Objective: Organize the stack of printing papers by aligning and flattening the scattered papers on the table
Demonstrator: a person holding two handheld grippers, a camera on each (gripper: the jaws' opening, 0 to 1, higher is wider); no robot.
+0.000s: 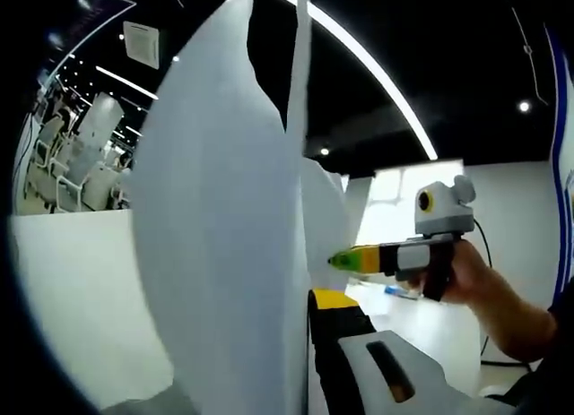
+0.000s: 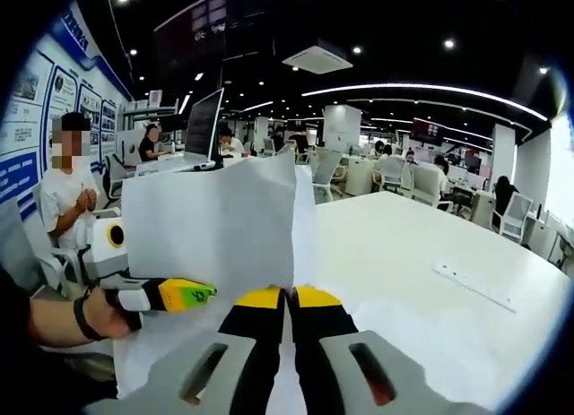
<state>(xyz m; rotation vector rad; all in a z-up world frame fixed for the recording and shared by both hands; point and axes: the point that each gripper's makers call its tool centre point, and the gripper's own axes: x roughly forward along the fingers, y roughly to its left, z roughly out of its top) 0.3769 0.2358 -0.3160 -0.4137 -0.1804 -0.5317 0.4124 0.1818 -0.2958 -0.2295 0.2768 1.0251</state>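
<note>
Looking across a white table (image 2: 421, 254) in an open office, the papers (image 2: 215, 222) stand upright off it, long edges vertical. The right gripper (image 2: 287, 298) pinches their bottom edge; the left gripper (image 2: 193, 294) grips the side.

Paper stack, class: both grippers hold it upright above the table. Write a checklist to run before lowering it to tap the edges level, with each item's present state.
1. Right gripper shut on the paper stack: ok.
2. Left gripper gripping the stack's side: ok.
3. Sheet edges aligned: not ok, one sheet juts past the rest.
4. Sheets flat: not ok, they bow.
5. Table bare beneath: cannot tell.
6. Strip clear of the stack: ok.
</note>
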